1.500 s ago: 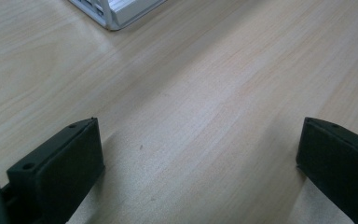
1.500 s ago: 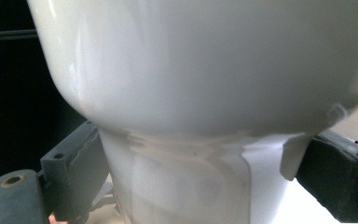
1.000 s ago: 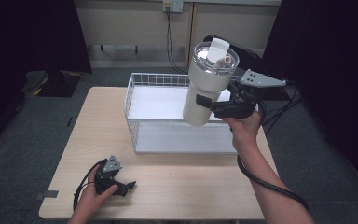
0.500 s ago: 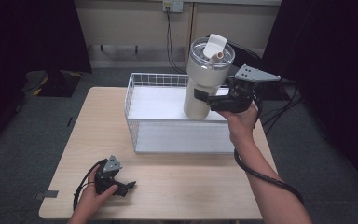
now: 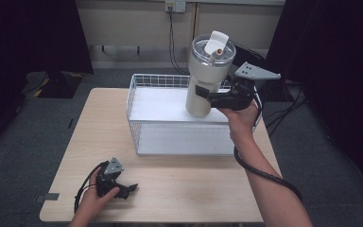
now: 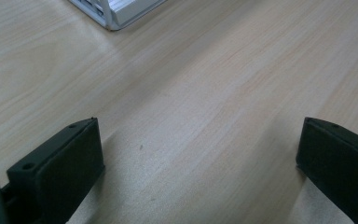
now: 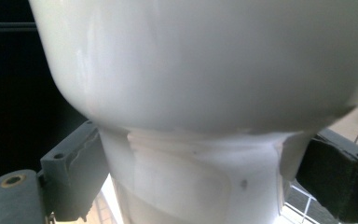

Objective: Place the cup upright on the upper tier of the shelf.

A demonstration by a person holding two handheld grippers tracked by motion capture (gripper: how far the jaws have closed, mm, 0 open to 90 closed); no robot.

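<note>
A large white tumbler (image 5: 204, 78) with a clear lid and a flip spout is held in the air above the right rear of a white wire basket (image 5: 137, 137). My right gripper (image 5: 209, 97) is shut on the tumbler's narrow lower body, nearly upright; in the right gripper view the tumbler (image 7: 191, 93) sits between both jaws. My left gripper (image 5: 127, 190) rests low on the wooden table (image 5: 94, 123) near its front left, open, with bare wood (image 6: 191, 116) between its jaws.
The wire basket has a white floor and stands at the table's middle rear. A basket corner (image 6: 114, 11) shows at the top of the left gripper view. Cables trail from both grippers. Dark floor and curtains surround the table.
The right gripper has carried the tumbler back and to the right, tipping it from tilted toward upright. The left gripper has stayed put.
</note>
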